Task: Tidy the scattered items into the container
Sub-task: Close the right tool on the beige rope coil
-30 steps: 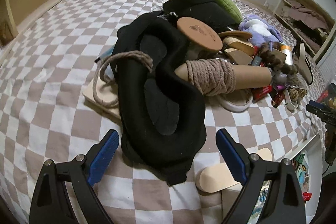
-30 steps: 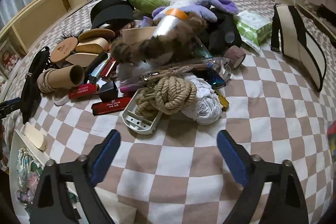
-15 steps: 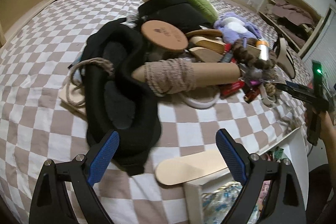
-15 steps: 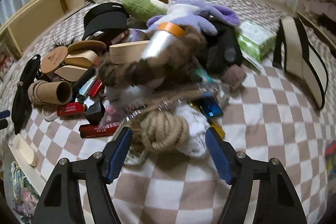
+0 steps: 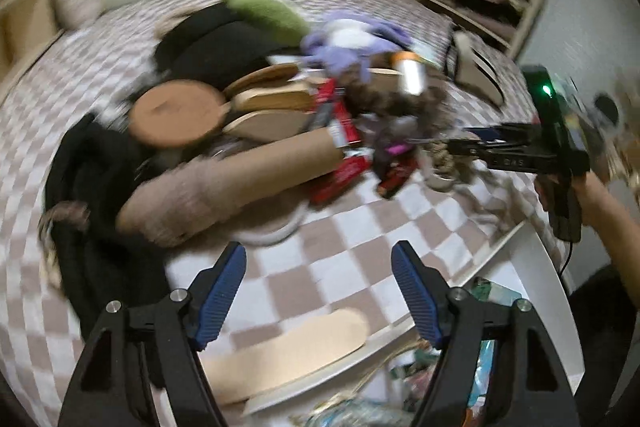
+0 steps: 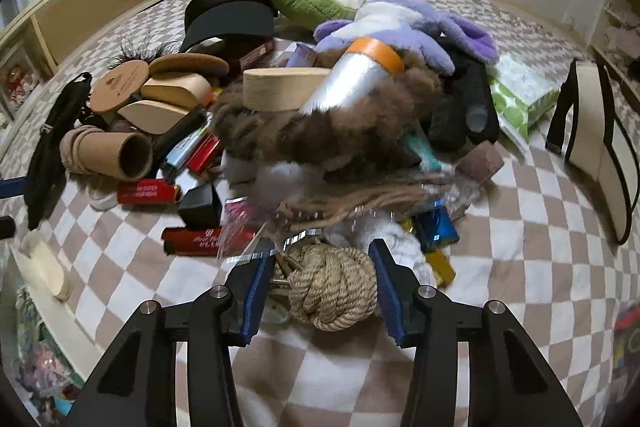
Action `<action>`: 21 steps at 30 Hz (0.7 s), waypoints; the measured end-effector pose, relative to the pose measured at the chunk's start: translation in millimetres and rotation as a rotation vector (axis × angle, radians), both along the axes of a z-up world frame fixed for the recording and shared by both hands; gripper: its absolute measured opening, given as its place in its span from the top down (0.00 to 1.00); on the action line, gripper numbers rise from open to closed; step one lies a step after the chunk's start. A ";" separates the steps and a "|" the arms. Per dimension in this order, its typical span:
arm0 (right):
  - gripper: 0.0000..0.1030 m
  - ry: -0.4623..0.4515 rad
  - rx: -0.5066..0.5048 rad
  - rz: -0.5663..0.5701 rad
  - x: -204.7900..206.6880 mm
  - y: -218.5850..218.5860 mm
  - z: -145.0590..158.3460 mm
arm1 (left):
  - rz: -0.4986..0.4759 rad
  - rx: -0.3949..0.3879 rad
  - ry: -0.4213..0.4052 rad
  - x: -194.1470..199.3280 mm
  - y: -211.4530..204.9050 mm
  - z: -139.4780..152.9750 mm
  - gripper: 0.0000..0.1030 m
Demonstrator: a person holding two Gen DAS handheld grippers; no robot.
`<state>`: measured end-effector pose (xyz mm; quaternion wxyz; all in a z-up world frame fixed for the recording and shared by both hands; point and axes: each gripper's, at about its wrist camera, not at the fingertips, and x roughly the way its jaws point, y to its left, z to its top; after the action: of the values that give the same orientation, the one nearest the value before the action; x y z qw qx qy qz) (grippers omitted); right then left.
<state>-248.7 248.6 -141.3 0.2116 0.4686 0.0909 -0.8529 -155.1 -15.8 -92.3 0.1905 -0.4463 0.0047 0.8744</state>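
Since the earlier frame, our right tool (image 6: 320,277) has advanced and narrowed onto the rope ball (image 6: 332,291), fingers bracketing it at the pile's near edge on the bed (image 6: 520,227). Our left tool (image 5: 318,291) stands apart, empty.

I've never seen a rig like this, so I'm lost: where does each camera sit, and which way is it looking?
Left wrist: sits on the left gripper, facing along its open blue fingers over the checkered bed toward the cardboard tube; a forearm holding the right gripper shows at right.
Right wrist: sits on the right gripper, looking across the pile; its fingers flank the rope ball.
Shared: the tube, purple plush and white container at the bed's edge.
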 end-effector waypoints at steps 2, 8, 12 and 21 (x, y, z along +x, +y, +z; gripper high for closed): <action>0.53 -0.015 -0.009 0.006 3.7 3.0 -1.3 | -0.063 -0.019 0.011 -8.5 21.6 3.3 0.28; 0.56 -0.060 -0.035 0.023 15.0 12.0 -5.2 | -0.225 -0.099 0.024 -35.8 81.8 3.7 0.44; 0.56 -0.080 -0.057 0.027 20.4 17.9 -9.4 | -0.295 -0.137 0.009 -54.5 113.0 -7.2 0.46; 0.56 -0.098 -0.105 0.016 16.7 21.2 -25.2 | -0.339 -0.179 -0.065 -83.7 151.9 -32.5 0.46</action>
<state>-232.0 269.8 -166.5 0.2470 0.4972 0.0396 -0.8308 -238.9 136.1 -124.8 0.2947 -0.4823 0.1515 0.8109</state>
